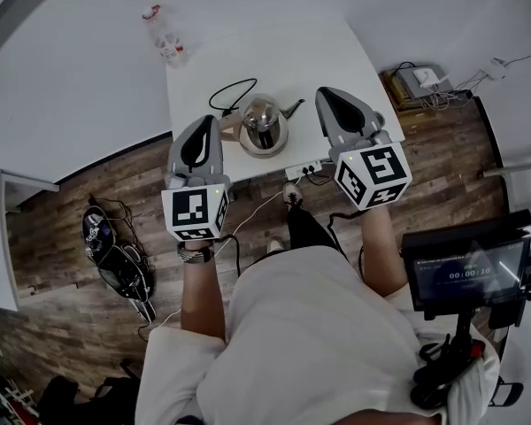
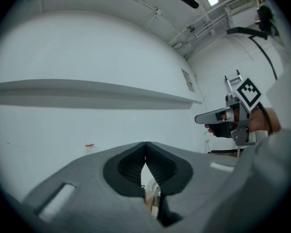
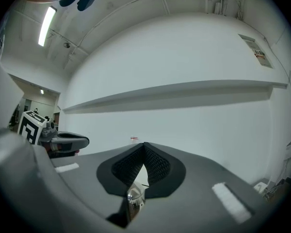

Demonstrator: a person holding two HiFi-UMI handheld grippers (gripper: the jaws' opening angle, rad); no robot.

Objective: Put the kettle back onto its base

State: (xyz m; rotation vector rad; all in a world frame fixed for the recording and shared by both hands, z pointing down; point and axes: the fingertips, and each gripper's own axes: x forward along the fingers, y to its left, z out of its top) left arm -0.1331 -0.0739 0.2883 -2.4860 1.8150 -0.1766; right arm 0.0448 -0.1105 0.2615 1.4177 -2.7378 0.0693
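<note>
Closest to you, low on your right, a screen (image 1: 465, 271) on a stand.

Your left gripper (image 1: 205, 124) and right gripper (image 1: 324, 93) are held level, side by side and well apart, reaching over the near edge of the table (image 1: 327, 47).

Left gripper: in its own view the pads (image 2: 136, 165) are pressed together at the tips, with nothing between them. Right gripper: same, pads (image 3: 155, 164) closed tip to tip and holding nothing.

Each gripper view catches the other gripper off to the side, with a sliver of shiny kettle showing under the closed pads.

The kettle (image 1: 264, 122) stands upright at the table's near edge, between the two grippers and touched by neither. Its spout points to your right. It sits on a round tan base (image 1: 244, 142).

A white power strip (image 1: 303, 168) lies just at that near edge; you cannot tell whether it is on the table or below it.

A black cord (image 1: 232, 91) loops on the table behind the kettle, towards the left.

A clear bottle (image 1: 165, 38) with a red cap is at the far left corner.
</note>
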